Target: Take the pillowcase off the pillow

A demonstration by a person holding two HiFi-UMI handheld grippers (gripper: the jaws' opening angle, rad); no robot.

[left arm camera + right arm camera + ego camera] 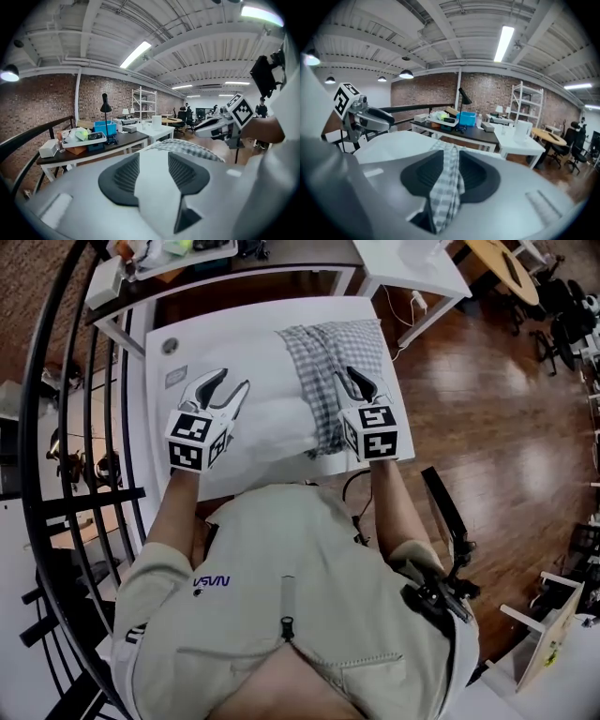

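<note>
Though apart, hand-held grippers [232, 382] [362, 381] downtilted.

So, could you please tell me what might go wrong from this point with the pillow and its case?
1. On the right gripper the jaws stand apart around a thin fold of the checked pillowcase, which could slip out.
2. The left gripper, also apart, has the white pillow between its jaws, so the pillow may follow any pull.
3. The pillowcase lies near the right edge of the table and might slide off.
</note>
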